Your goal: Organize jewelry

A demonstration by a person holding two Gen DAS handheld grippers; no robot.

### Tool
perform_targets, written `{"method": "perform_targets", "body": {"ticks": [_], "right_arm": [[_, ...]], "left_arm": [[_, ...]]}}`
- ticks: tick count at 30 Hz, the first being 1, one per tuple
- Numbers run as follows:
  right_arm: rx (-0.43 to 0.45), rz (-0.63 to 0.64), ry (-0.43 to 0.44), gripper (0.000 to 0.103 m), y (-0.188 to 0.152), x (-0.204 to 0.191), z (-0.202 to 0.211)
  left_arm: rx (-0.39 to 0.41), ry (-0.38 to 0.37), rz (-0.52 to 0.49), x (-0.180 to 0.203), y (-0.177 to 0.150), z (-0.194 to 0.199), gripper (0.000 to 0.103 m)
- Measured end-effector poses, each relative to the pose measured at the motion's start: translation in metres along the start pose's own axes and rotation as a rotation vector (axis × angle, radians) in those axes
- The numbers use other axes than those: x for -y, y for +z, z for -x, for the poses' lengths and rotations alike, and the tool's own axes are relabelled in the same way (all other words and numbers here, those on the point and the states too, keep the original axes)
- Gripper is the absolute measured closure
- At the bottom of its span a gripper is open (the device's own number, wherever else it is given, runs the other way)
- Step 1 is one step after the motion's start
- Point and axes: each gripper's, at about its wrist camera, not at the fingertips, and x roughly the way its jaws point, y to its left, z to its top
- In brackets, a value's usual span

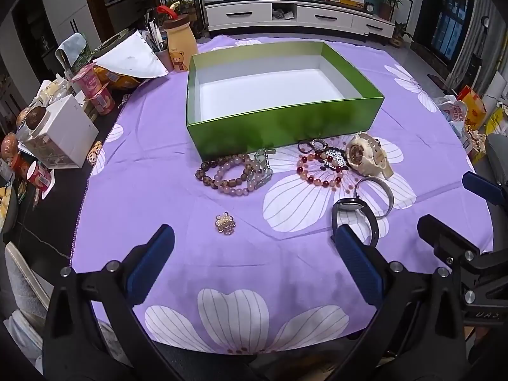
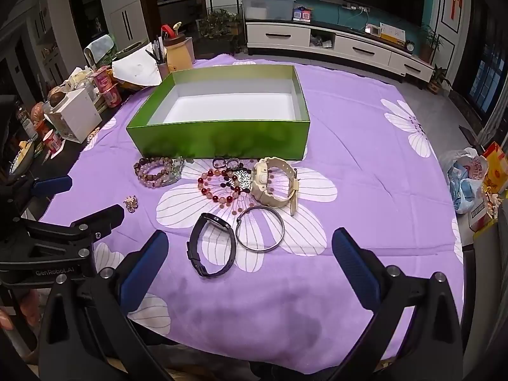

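An open green box (image 1: pixel 282 123) (image 2: pixel 222 139) with a white inside stands empty on the purple flowered cloth (image 1: pixel 152 146). In front of it lie beaded bracelets (image 1: pixel 231 174) (image 2: pixel 157 173), a red bead bracelet (image 1: pixel 317 171) (image 2: pixel 219 187), a cream watch (image 1: pixel 368 155) (image 2: pixel 273 184), a silver bangle (image 1: pixel 377 197) (image 2: pixel 260 228), a black watch (image 1: pixel 358 216) (image 2: pixel 212 247) and a pearl brooch (image 1: pixel 225 222) (image 2: pixel 130 203). My left gripper (image 1: pixel 254 238) (image 2: pixel 79 200) hovers open near the brooch. My right gripper (image 2: pixel 250 238) (image 1: pixel 457 206) hovers open, with the black watch and bangle just beyond its fingertips.
Along the cloth's left edge stand a white drawer box (image 1: pixel 63 133), pink yogurt cups (image 1: pixel 95 89) and a bear bottle (image 1: pixel 179 44). Plastic bags (image 2: pixel 466 174) sit off the right edge. Small dark rings (image 2: pixel 225 162) lie against the box's front wall.
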Motion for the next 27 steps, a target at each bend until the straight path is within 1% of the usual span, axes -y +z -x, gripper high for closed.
{"method": "perform_targets", "body": {"ticks": [11,27], "right_arm": [[-0.002,0.007,0.002,0.001,0.005,-0.0009,-0.0006],[-0.003,0.011,0.004,0.001,0.0028,-0.0057,-0.0037]], "left_arm": [[0.0,-0.001,0.002,-0.0005,0.0003,-0.0004,0.002],[-0.003,-0.007,0.007,-0.0041,0.0003,-0.0019,0.002]]}}
